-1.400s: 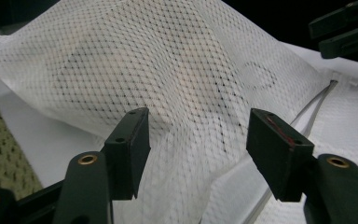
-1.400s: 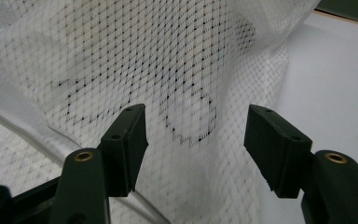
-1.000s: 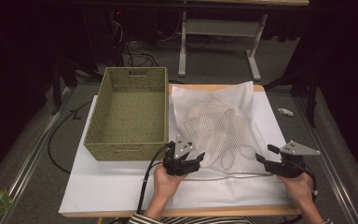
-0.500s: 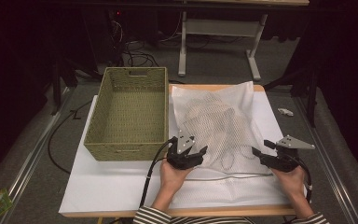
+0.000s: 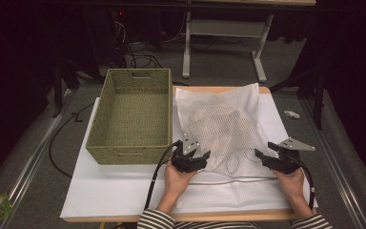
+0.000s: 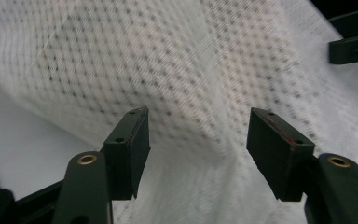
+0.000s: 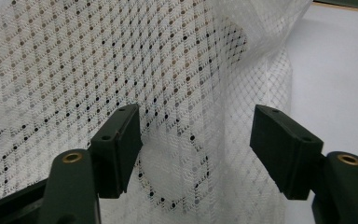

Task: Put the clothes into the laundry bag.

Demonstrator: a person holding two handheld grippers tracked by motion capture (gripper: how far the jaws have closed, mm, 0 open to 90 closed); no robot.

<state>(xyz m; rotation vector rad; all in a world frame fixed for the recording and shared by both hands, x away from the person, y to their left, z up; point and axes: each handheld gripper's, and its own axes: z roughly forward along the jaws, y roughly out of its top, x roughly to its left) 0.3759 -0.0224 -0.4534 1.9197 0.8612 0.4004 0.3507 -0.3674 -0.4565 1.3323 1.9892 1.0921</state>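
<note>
Along the desk's (image 5: 124,191) near edge, your left gripper (image 5: 194,159) and right gripper (image 5: 266,158), both wide open and empty, flank one white mesh bag (image 5: 219,126); one woven basket (image 5: 132,117) sits left.

Woven basket (image 5: 132,119) (tall walls) blocks the left; white mesh (image 5: 221,126) covers the middle.

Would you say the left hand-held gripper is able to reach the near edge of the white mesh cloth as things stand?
Probably yes: the left hand-held gripper sits at the mesh cloth with its jaws open, and nothing lies between them.
</note>
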